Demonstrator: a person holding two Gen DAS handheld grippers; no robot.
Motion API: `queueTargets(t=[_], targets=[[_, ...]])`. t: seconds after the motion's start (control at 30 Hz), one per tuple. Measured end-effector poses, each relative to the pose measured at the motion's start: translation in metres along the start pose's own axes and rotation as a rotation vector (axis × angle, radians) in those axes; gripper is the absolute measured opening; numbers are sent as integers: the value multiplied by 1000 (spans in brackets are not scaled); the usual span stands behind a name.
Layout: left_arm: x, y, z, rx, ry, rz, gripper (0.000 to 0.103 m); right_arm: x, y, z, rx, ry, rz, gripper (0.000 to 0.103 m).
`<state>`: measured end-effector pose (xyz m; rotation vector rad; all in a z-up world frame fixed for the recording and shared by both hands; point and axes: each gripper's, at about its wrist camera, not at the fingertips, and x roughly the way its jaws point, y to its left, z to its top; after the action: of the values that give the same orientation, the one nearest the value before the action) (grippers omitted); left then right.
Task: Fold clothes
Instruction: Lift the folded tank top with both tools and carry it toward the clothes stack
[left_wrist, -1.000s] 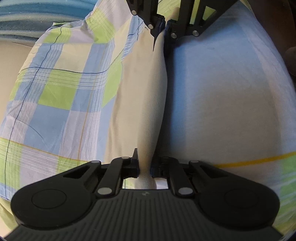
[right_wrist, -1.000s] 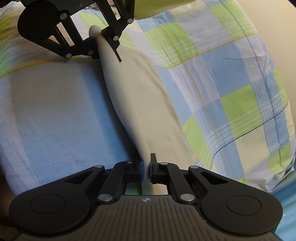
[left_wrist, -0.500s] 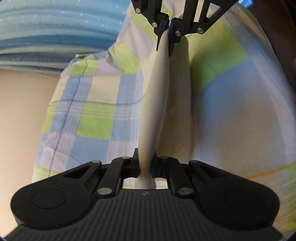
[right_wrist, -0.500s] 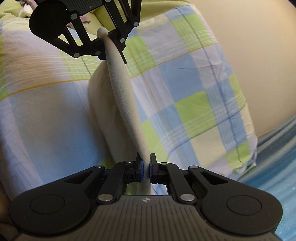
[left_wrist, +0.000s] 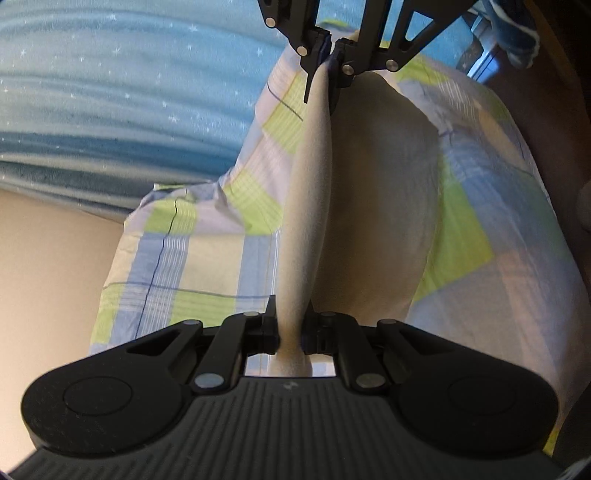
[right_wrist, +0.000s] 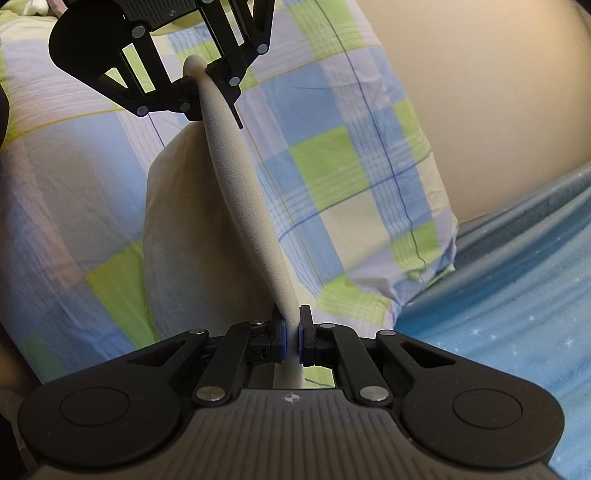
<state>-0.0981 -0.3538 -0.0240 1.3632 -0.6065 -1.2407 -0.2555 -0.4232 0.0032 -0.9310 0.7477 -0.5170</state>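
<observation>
A cream garment (left_wrist: 306, 206) is stretched taut between both grippers, its upper edge a tight band and the rest hanging below (left_wrist: 384, 206). My left gripper (left_wrist: 290, 332) is shut on one end of that edge. My right gripper (right_wrist: 291, 325) is shut on the other end, its blue pads pinching the cloth. In the right wrist view the garment (right_wrist: 236, 177) runs up to the left gripper (right_wrist: 201, 90) at the top. The left wrist view shows the right gripper (left_wrist: 328, 51) at the top. The garment hangs above a blue, green and white checked sheet (left_wrist: 192, 254).
The checked sheet (right_wrist: 332, 155) covers a cushion-like surface below. A blue blanket with small white stars (left_wrist: 129, 92) lies past its edge, also seen as the blue blanket (right_wrist: 517, 295). A beige wall (right_wrist: 480, 92) lies beyond.
Both grippers have risen with the garment; its hanging part has lifted off the sheet, and the blue blanket and wall have come into view.
</observation>
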Motion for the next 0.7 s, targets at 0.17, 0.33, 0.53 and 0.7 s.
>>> queueTargets(t=[0.17,0.33,0.53,0.7], targets=[[-6,3,20,19,-40,6,8,-13,-9,-11,11,29,-28,5],[-12,3,40,38,-91,8,8,-28,-15,-24,24,66,-58,5],[-16,1,72,60,-166,5,8,-50,-23,-48,45,126,-96,5],[-20,-3,101,78,-232,-3,8,-73,-28,-71,64,183,-128,5]])
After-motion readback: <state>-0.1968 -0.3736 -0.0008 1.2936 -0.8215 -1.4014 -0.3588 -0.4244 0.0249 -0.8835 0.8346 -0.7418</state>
